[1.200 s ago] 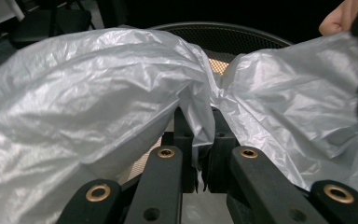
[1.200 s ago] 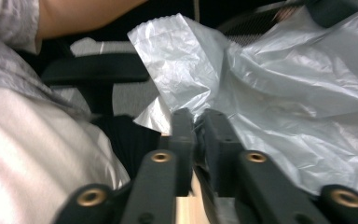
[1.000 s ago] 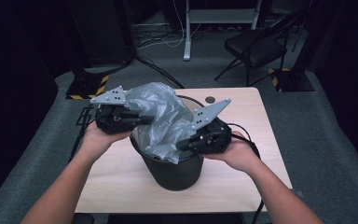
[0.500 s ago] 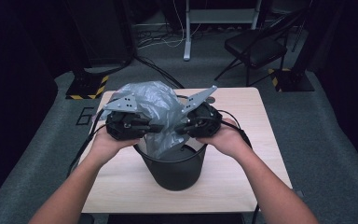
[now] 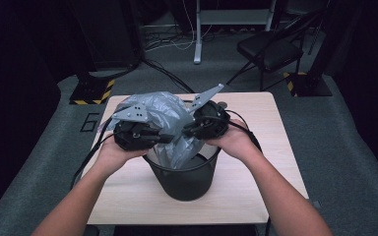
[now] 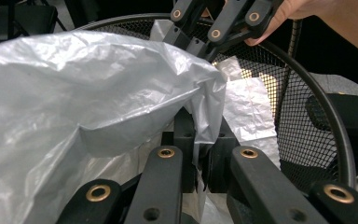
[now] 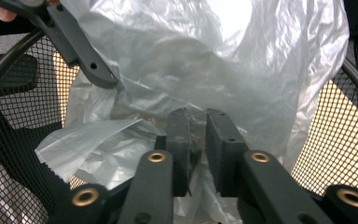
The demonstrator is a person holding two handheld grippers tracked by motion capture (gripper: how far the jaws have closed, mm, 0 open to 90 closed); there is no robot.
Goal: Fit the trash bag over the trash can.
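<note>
My left gripper (image 6: pixel 198 161) pinched the grey bag (image 5: pixel 165 115) over the bin (image 5: pixel 182 179); my right gripper (image 7: pixel 196 140), just opening, seemingly held film loosely.

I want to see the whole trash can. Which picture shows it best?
The high view: the black mesh bin stands whole on the table. Both gripper views show just its rim and mesh wall behind the grey bag.

The high view looks forward and down from above the person's side. Both gripper views sit very close, apparently facing each other, sharing the grey bag (image 6: pixel 98 93) toward twelve o'clock.
</note>
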